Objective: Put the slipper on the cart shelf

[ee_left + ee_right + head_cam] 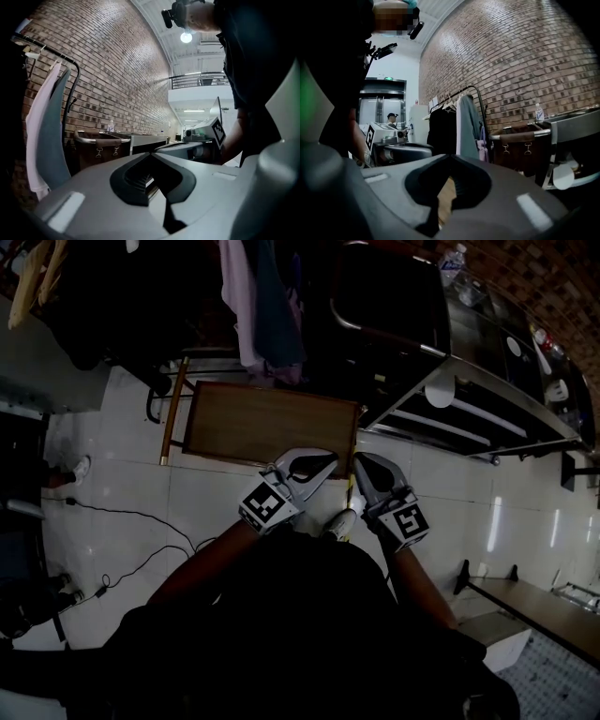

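Grey jaws of the left gripper (326, 463) and right gripper (364, 465) were both clenched on nothing near a wooden table (262, 423); no slipper could be made out. Finding it first, then opening wide, would likely serve best

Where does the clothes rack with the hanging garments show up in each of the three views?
Head view: clothes rack at top centre, seen from above.
Left gripper view: far left edge.
Right gripper view: centre.
Shared landmark: the brick wall.
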Motion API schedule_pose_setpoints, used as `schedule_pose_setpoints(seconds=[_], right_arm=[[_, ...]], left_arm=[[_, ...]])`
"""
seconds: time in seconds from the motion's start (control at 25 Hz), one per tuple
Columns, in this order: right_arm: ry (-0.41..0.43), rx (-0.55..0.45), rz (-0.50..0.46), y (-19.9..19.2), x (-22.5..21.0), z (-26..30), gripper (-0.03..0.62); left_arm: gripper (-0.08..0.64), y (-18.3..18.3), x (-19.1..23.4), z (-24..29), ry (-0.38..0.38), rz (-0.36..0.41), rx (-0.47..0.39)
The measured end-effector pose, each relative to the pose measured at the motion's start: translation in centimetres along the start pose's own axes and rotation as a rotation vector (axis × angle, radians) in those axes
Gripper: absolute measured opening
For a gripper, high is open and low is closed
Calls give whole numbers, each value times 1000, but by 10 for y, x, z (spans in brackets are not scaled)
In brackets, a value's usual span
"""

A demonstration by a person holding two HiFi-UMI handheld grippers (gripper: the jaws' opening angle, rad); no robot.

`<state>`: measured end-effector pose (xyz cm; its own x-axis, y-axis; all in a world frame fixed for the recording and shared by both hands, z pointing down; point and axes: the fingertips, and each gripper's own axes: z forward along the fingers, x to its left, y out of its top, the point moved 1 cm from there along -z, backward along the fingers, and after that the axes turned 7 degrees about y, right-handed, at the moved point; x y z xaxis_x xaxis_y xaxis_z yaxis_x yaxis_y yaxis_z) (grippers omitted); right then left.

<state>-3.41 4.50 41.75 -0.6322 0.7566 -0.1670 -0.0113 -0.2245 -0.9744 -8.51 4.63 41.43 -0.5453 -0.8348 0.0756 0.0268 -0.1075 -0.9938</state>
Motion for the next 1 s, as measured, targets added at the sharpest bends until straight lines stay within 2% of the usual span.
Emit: schedule_pose_setpoints(seconds=[0.16, 0.32, 0.68, 1.0], right_arm=[[-78, 9, 44, -10, 1, 17, 2], [-110, 16, 66, -13, -1, 26, 2], [-43, -7, 6, 12, 2, 20, 2], [-2, -18, -39, 14, 5, 11, 2]], left_arm=[[0, -9, 15, -17, -34, 3, 5], [0, -5, 29, -24, -34, -33, 5], [0, 4, 22, -7, -4, -53, -4], [0, -1, 17, 3, 28, -28, 9]])
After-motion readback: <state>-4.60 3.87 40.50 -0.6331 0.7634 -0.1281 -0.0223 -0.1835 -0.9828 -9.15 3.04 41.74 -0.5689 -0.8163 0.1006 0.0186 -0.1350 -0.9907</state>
